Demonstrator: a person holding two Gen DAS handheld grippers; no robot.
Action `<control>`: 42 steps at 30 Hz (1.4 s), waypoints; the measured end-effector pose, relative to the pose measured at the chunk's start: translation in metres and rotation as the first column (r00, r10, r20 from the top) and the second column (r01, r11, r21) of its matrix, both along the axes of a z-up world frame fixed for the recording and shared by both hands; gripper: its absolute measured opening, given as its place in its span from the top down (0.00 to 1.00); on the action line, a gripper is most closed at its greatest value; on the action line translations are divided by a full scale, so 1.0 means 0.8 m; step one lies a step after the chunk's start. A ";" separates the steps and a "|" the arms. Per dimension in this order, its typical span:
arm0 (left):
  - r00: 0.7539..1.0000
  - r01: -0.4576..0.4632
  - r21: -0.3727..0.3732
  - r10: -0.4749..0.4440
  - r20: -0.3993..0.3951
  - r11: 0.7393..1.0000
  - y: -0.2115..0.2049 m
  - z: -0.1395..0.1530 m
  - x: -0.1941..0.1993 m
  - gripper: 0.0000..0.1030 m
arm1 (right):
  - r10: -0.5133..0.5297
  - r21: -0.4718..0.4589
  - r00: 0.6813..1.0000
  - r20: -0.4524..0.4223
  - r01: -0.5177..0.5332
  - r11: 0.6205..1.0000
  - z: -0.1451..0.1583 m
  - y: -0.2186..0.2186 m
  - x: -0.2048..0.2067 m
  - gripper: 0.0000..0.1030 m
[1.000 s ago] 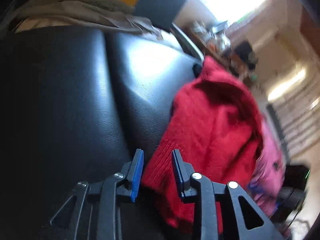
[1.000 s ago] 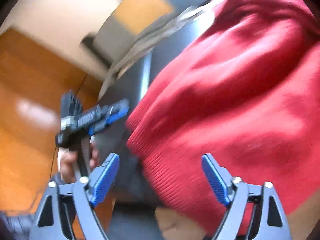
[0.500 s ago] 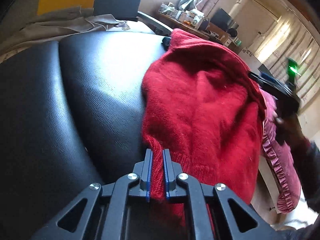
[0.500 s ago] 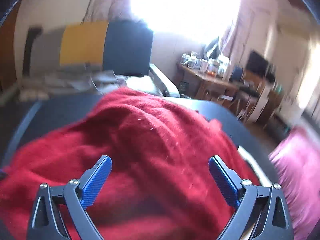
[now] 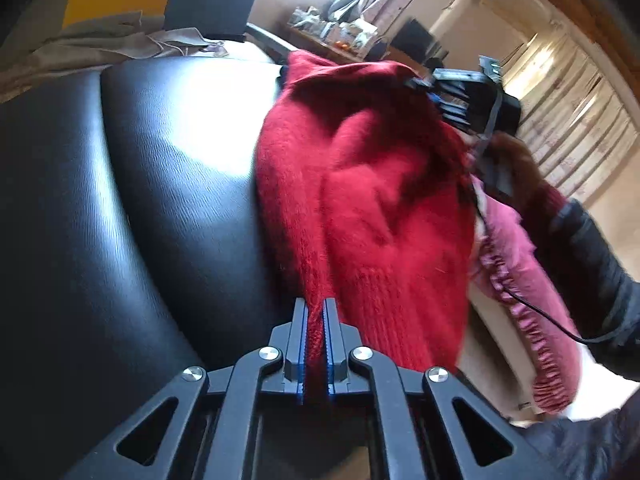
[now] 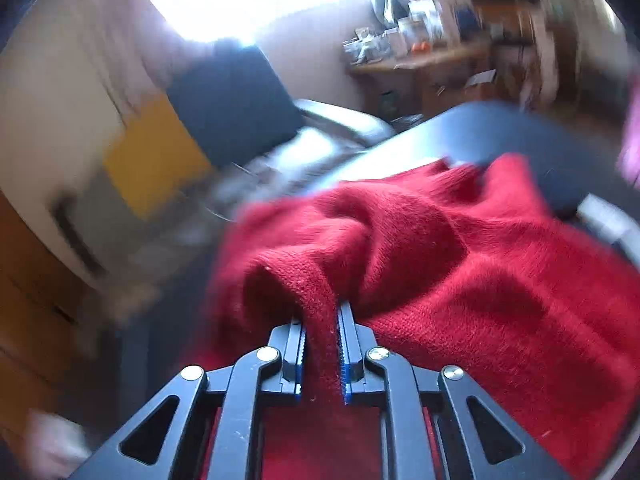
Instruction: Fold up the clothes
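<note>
Left wrist: my left gripper (image 5: 315,334) is pinching the ribbed hem of the red sweater (image 5: 372,208), which is draping over the black leather sofa (image 5: 132,200). Right wrist: my right gripper (image 6: 322,344) is clamping a raised fold of the same sweater's edge, the surroundings blurring.

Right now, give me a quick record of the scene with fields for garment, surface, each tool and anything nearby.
garment: red sweater, bunched, not yet folded
surface: black leather seat
left tool: shut on the sweater's ribbed edge
right tool: shut on a raised fold of the sweater
nearby: pink ruffled cushion beside the sweater; beige cloth behind the seat
</note>
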State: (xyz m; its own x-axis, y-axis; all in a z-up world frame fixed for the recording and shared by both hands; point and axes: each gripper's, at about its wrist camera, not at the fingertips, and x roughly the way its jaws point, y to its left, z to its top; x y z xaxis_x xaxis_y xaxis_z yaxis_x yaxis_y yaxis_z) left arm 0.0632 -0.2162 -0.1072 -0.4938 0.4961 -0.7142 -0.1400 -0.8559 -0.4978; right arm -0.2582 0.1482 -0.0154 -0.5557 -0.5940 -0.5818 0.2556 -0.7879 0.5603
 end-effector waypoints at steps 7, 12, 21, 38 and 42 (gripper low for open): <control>0.999 -0.052 0.101 0.052 0.008 0.993 -0.013 0.001 0.058 0.97 | 0.321 -0.188 0.945 -0.064 -0.328 0.926 0.020 -0.151 0.064 0.89; 0.985 -0.162 0.202 0.170 -0.026 0.966 -0.051 0.013 0.105 0.97 | 0.547 -0.150 0.836 -0.044 -0.547 0.824 0.003 -0.292 0.141 0.88; 0.877 -0.465 0.187 0.480 -0.038 0.865 -0.144 0.021 0.177 0.93 | 0.797 -0.104 0.600 0.075 -0.790 0.604 -0.082 -0.466 0.301 0.88; 0.963 -0.215 -0.150 0.183 -0.199 0.965 -0.140 0.068 -0.106 0.60 | 0.386 0.154 0.921 0.047 -0.388 0.909 -0.079 -0.164 0.238 0.08; 0.982 -0.140 -0.249 0.101 -0.162 0.958 -0.133 0.057 -0.165 0.56 | 0.347 0.261 0.938 0.031 -0.342 0.903 -0.094 -0.136 0.230 0.08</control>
State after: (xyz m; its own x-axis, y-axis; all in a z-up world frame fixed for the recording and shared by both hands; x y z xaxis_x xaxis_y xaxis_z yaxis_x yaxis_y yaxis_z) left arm -0.0688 -0.3223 -0.0613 -0.6469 0.2347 -0.7255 -0.0827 -0.9674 -0.2392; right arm -0.0743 0.0396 -0.0902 -0.3540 -0.5805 -0.7333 0.5443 -0.7655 0.3432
